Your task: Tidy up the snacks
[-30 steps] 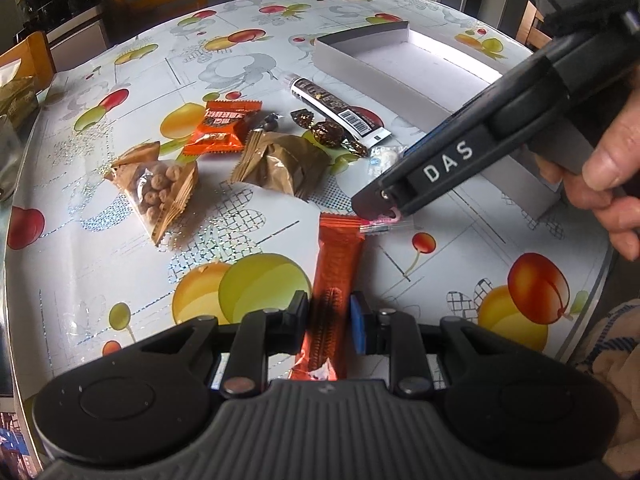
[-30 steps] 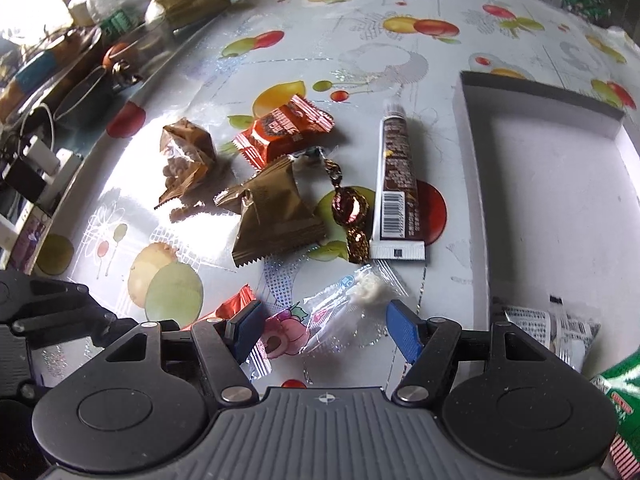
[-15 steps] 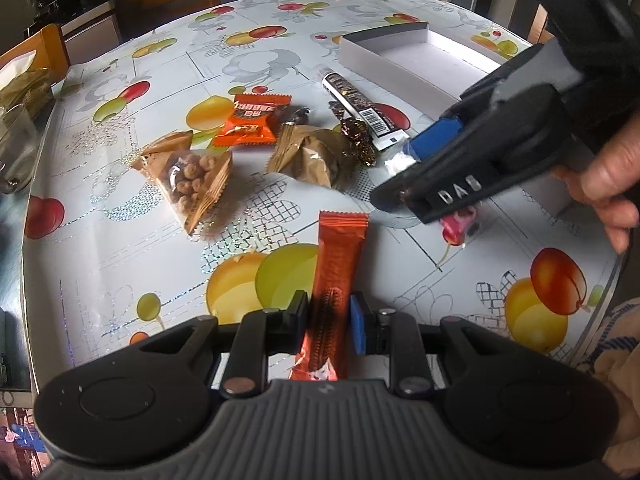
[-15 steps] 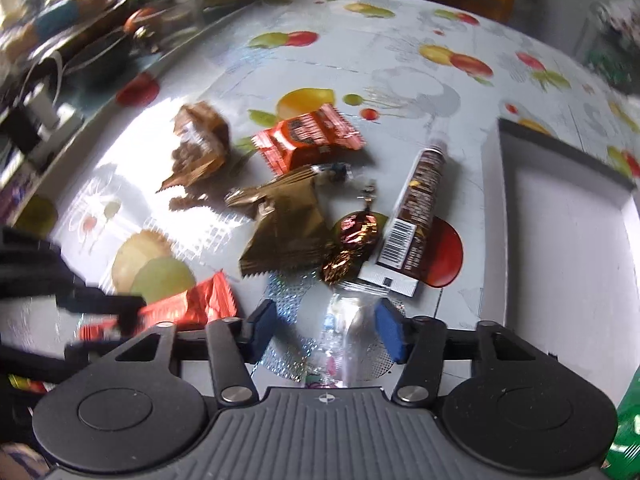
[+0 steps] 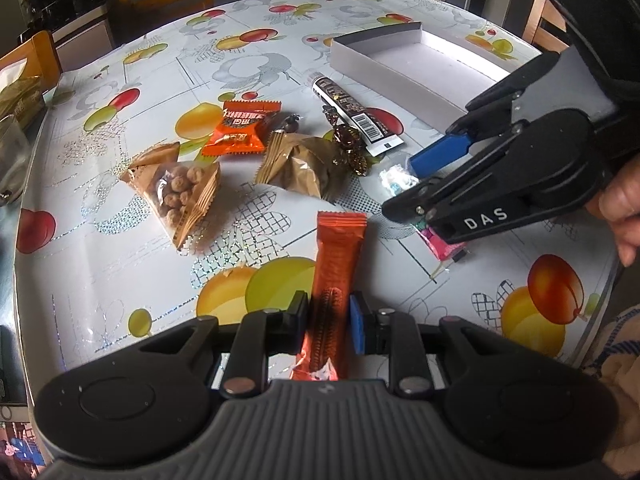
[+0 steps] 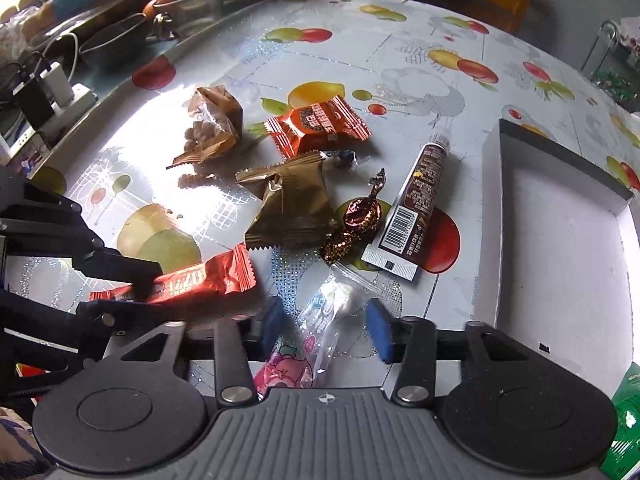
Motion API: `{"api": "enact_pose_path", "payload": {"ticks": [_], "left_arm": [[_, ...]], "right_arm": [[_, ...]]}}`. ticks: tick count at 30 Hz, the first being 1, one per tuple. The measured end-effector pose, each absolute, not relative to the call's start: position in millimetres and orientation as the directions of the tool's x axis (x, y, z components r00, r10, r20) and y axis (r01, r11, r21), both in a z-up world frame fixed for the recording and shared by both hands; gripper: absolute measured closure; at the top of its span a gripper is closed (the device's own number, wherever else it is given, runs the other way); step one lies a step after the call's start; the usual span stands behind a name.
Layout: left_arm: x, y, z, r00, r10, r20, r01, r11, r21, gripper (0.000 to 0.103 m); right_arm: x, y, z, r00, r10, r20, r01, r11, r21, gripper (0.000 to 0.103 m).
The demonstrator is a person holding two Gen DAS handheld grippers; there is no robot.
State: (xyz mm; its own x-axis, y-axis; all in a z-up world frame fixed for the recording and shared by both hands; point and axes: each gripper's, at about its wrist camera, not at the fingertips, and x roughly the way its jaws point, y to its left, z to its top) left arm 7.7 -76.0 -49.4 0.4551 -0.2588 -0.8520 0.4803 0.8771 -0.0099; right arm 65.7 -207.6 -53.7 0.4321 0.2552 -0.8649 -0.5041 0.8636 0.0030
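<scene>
Your left tongs (image 5: 329, 314) are clamping the orange bar (image 5: 338, 268), keeping it ready for the white box (image 6: 560, 240). Your right tongs (image 6: 326, 326) are closing around the clear candy packet (image 6: 320, 320) near the counter's (image 5: 120, 280) front edge, pads not pressing yet.

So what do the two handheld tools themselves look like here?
Both are black plastic. The left tool has a ribbed grey base, round black side housings, silver pivot screws and blue pads. The right tool carries white "DAS" lettering on one finger. A striped sleeve edge shows beside it.
</scene>
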Motion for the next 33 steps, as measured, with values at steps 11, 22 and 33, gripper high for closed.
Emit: {"api": "enact_pose_path", "payload": {"ticks": [11,22,33], "left_arm": [[9.4,-75.4,-46.5,0.456,-0.255,-0.853,0.453,0.891,-0.024,0.084],[11.9,-72.5,-30.1,0.491,-0.255,-0.833,0.411,0.911,-0.037,0.084],[12.1,-79.5,-17.5,0.508,-0.273,-0.817,0.408,0.912,-0.051,0.084]], "right_arm": [[65.3,-213.4,-51.9,0.425,0.282,-0.86,-0.5,0.865,0.037,0.083],[61.4,-224.4,-35.0,0.444,0.322,-0.837,-0.477,0.875,0.083,0.084],[51.7,-235.7,-18.9,0.475,0.342,-0.811,-0.467,0.879,0.097,0.084]]}}
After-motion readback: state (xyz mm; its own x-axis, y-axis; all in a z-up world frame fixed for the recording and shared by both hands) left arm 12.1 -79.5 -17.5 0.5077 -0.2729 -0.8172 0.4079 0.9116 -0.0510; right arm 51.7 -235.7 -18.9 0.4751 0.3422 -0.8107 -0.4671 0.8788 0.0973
